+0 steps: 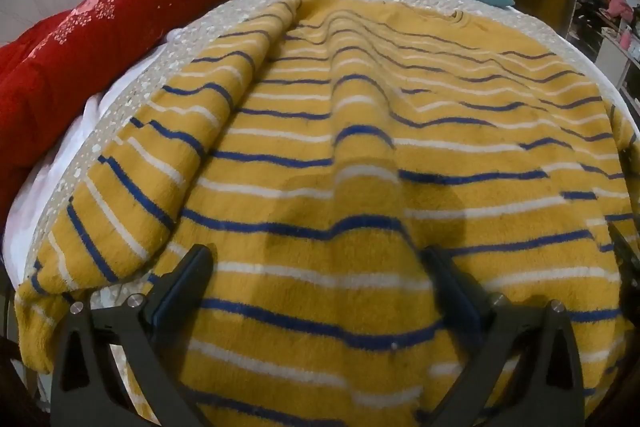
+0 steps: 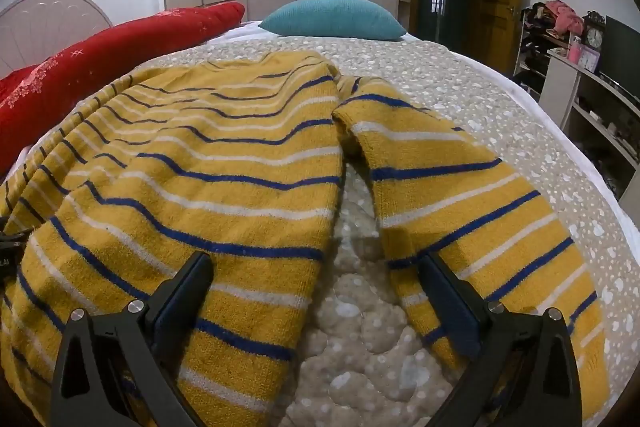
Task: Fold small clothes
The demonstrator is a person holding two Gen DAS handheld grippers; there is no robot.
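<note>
A yellow sweater [image 1: 320, 131] with blue and white stripes lies spread on the bed, its neck at the far end. Its left sleeve [image 1: 132, 179] runs down the left side. In the right wrist view the sweater body [image 2: 192, 163] is on the left and its right sleeve [image 2: 460, 195] angles down to the right. My left gripper [image 1: 316, 267] is open just above the sweater's lower middle. My right gripper [image 2: 316, 267] is open over the gap between body and right sleeve, one finger over each.
A grey spotted bedspread [image 2: 460, 83] covers the bed. A red quilt [image 1: 100, 39] lies along the left edge and a teal pillow [image 2: 332, 17] at the head. Shelves [image 2: 592, 99] stand to the right of the bed, wardrobes behind.
</note>
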